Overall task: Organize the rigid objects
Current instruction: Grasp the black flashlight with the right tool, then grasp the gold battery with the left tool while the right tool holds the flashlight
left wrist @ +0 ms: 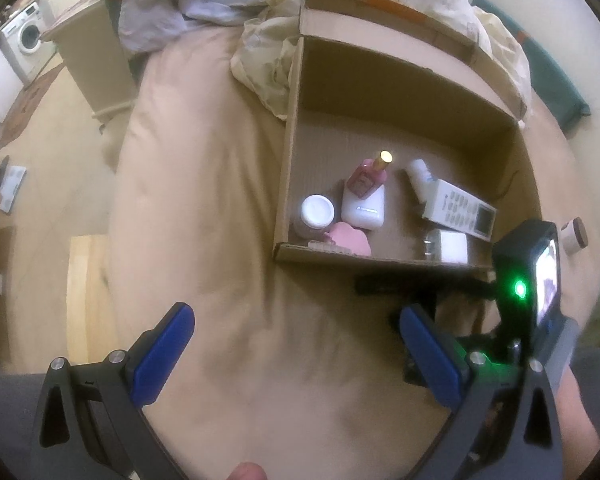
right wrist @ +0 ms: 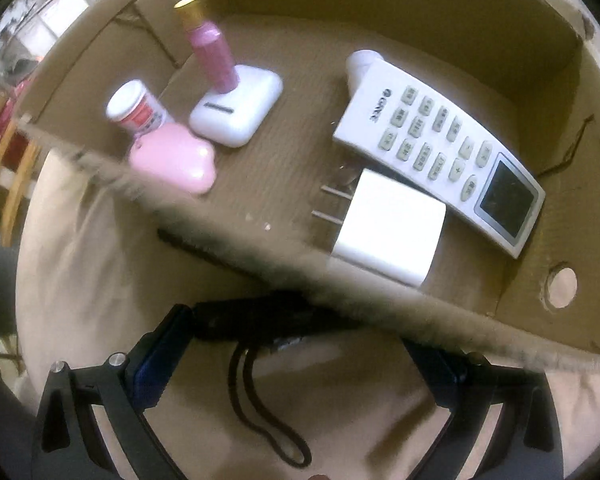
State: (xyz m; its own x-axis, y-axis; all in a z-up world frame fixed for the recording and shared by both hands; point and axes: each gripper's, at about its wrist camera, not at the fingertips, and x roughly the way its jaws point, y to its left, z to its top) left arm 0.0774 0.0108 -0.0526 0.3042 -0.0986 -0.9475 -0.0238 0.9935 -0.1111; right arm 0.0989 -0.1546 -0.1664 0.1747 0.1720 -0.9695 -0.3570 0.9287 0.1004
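Observation:
An open cardboard box (left wrist: 296,128) (right wrist: 532,300) sits on the beige bed. Inside are a pink perfume bottle (left wrist: 370,176) (right wrist: 212,56) standing on a white case (left wrist: 362,210) (right wrist: 240,112), a white-lidded jar (left wrist: 316,214) (right wrist: 138,110), a pink heart-shaped item (left wrist: 350,238) (right wrist: 176,160), a white remote (left wrist: 460,210) (right wrist: 440,148), a white tube (left wrist: 418,178) and a white charger (left wrist: 450,246) (right wrist: 392,228). My left gripper (left wrist: 296,316) hangs open and empty over the sheet. My right gripper (right wrist: 296,332) stands wide outside the box's front wall, a black strapped object (right wrist: 260,320) lying across between its fingertips.
A small round jar (left wrist: 576,234) lies on the sheet right of the box. Crumpled bedding (left wrist: 268,52) is heaped behind the box. Off the bed's left side are a wooden floor, a cabinet (left wrist: 92,52) and a washing machine (left wrist: 24,32).

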